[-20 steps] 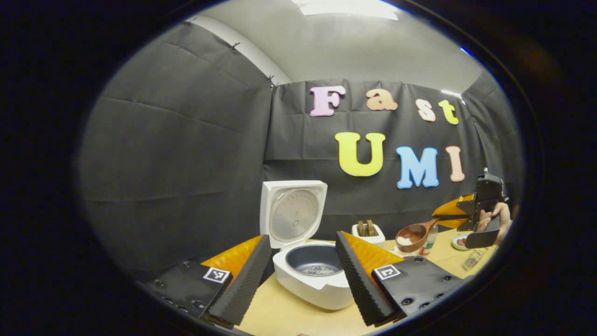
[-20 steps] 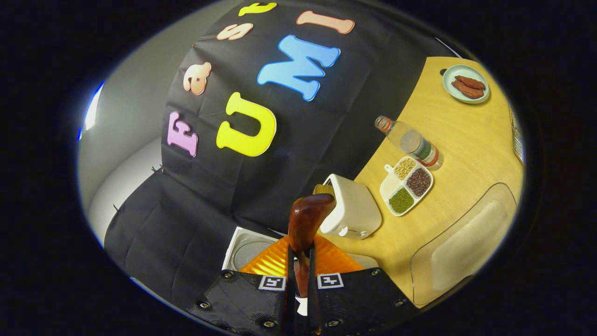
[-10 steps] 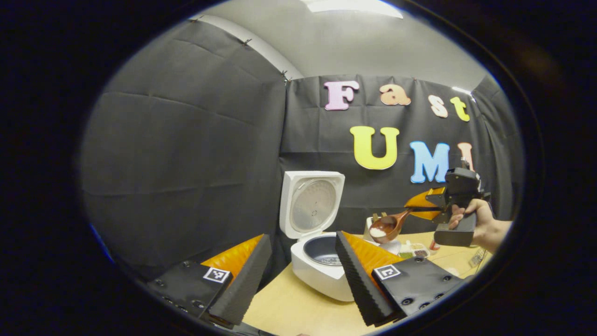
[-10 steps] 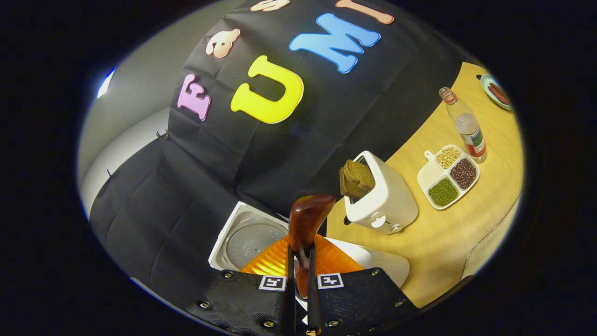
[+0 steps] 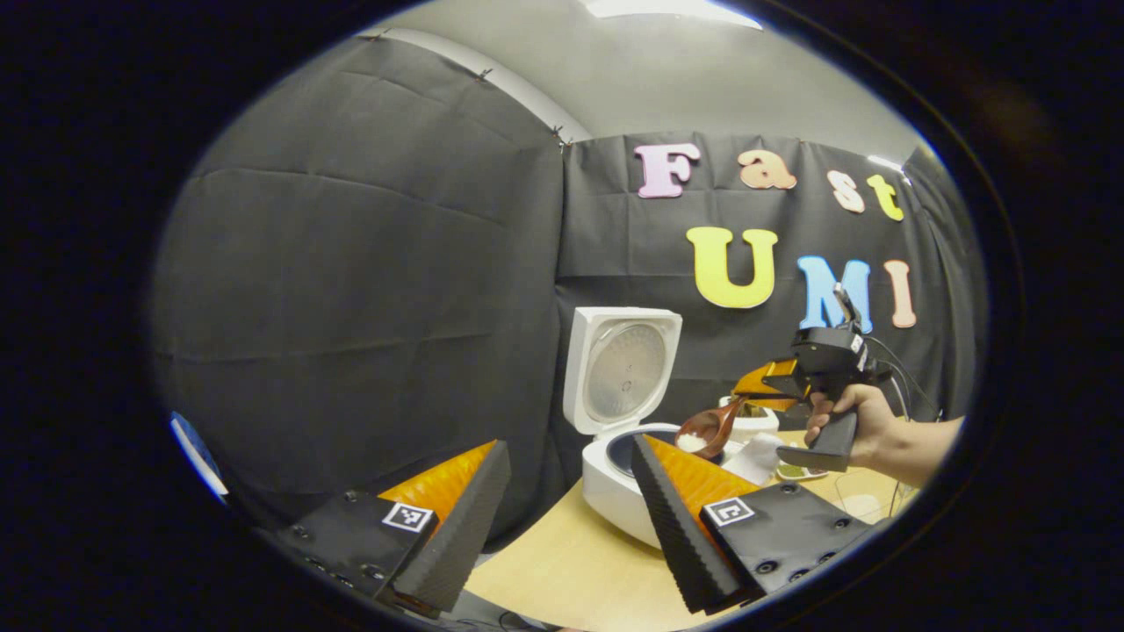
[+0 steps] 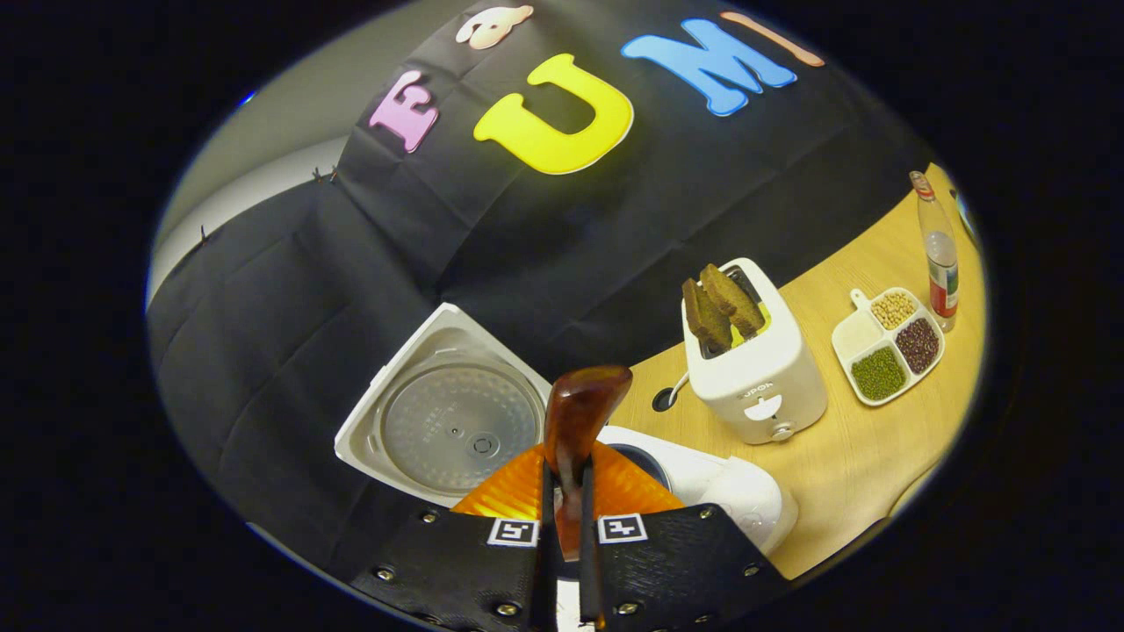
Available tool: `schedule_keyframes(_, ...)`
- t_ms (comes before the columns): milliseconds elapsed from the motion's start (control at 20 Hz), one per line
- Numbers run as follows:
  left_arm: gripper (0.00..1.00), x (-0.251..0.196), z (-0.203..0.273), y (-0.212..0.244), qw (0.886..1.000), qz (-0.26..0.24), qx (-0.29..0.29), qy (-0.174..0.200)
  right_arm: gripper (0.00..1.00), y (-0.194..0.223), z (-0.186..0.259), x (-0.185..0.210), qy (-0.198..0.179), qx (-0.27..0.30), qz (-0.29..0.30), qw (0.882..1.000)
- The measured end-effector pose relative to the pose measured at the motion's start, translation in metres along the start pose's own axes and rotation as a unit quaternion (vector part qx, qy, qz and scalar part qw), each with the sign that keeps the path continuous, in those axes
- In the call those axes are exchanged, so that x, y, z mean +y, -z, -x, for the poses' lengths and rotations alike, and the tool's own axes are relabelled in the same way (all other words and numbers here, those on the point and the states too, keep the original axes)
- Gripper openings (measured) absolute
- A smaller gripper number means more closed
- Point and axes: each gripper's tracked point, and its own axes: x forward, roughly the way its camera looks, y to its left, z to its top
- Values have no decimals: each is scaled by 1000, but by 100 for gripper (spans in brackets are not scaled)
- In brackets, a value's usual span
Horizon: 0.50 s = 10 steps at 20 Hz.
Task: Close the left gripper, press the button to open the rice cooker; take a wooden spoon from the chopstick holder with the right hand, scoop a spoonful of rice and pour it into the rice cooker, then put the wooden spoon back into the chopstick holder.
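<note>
With the white rice cooker (image 5: 625,456) lid already up, the right gripper (image 5: 762,386), jaws clamped on the rice-laden brown wooden spoon (image 5: 708,427), hovers over the pot, pouring and return left, while the left gripper (image 5: 562,518) idles with jaws open.

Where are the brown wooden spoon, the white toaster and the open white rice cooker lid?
Brown wooden spoon (image 5: 705,427), left gripper view, bowl.
White toaster (image 6: 762,373), right gripper view, front.
Open white rice cooker lid (image 6: 457,428), right gripper view, metal inner plate.

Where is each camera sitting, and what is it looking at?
Left gripper view: rides the left gripper, low by the table, facing the open rice cooker; own fingers spread apart, plus the right gripper and hand farther off.
Right gripper view: rides the right gripper, looking down over the cooker; own fingers pinch the spoon; toaster and tray beyond.
Both share the cooker, spoon and table.
</note>
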Motion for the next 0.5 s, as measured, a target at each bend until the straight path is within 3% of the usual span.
schedule_keyframes(100, 92, 7, 2, 5, 1000, 2, 4, -9, 10, 7, -4, 8, 1, 1, 71, 997)
schedule_keyframes(150, 100, 10, 2, 6, 1000, 4, 5, -12, 10, 10, -5, 12, 0, 1, 108, 994)
schedule_keyframes(200, 96, 11, 2, 7, 1000, 7, 7, -13, 10, 12, -7, 18, -3, -2, 144, 990)
schedule_keyframes(300, 92, 15, 4, 16, 1000, 9, 12, -16, 10, 16, -9, 28, -11, -5, 209, 978)
schedule_keyframes(350, 96, 16, 4, 17, 1000, 10, 14, -19, 10, 17, -10, 32, -13, -7, 238, 971)
schedule_keyframes(500, 96, 15, 3, 16, 1000, 16, 13, -21, 10, 19, -7, 45, -13, -18, 318, 948)
